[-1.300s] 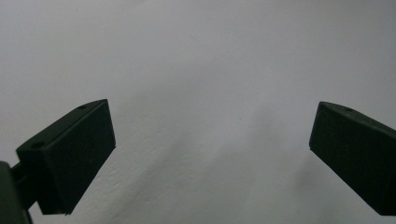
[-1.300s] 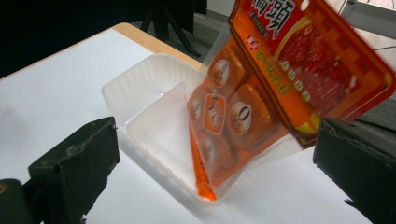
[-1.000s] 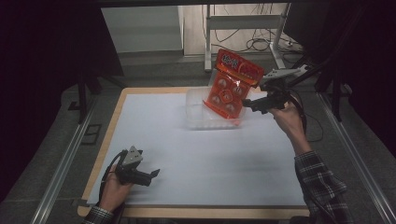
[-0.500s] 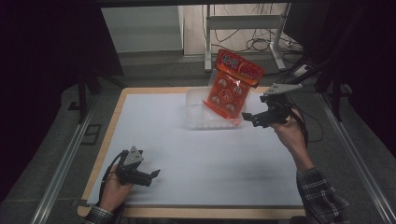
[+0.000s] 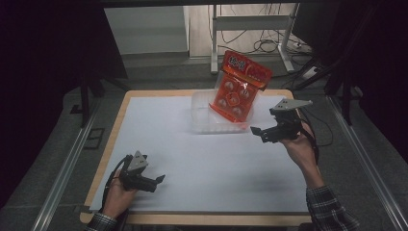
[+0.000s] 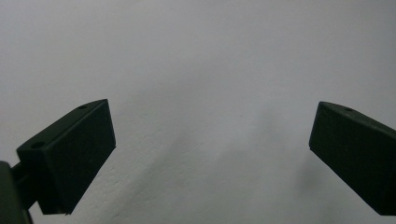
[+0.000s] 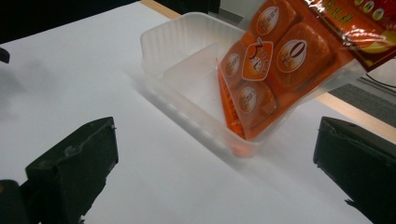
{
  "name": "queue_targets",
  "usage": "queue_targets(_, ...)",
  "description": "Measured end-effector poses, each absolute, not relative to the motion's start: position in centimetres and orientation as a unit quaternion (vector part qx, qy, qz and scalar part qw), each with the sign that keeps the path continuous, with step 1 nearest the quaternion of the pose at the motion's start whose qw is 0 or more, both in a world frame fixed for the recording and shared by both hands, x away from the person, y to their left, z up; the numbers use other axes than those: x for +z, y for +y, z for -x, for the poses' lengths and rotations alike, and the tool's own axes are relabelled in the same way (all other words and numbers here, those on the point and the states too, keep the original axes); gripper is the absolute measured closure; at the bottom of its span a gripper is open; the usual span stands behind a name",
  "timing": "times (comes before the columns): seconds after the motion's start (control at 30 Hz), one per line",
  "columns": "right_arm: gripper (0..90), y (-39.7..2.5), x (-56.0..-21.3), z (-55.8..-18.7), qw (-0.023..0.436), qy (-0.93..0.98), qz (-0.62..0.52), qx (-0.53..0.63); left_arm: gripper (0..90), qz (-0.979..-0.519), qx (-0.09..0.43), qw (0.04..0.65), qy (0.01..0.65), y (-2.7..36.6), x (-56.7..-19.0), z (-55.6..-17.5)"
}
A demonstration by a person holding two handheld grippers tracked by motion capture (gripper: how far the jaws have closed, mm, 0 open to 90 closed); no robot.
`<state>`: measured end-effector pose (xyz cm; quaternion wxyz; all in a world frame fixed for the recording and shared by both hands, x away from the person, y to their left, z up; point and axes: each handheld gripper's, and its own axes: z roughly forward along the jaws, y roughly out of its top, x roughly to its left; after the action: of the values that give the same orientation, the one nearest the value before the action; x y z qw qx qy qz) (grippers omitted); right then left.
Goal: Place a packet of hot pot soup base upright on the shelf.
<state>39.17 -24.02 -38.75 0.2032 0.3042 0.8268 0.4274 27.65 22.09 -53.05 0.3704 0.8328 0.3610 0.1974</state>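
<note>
Right gripper (image 5: pixel 263 131) at right of centre in the high view, jaws spread wide, grasping nothing, just beside the clear plastic tray (image 5: pixel 201 115). Orange snack packet (image 5: pixel 235 91) leaning tilted in that tray, upper centre of frame. Left gripper (image 5: pixel 156 180) at lower left, likewise spread and released, low over the white worktop (image 5: pixel 202 163).

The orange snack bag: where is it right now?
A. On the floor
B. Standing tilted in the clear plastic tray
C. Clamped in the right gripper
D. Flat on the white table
B: the orange snack bag leans with its lower end inside the clear plastic tray, while the right gripper is open and apart from it.
</note>
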Motion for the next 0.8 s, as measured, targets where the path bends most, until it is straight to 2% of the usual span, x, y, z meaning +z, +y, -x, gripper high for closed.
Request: queue_targets(0.8, 0.0, -24.6, -42.8, -34.6, 0.175, 0.822, -0.307, 0.446, 0.1, -0.832, 0.201, 0.369, 0.362, 22.0, -53.0, -27.6)
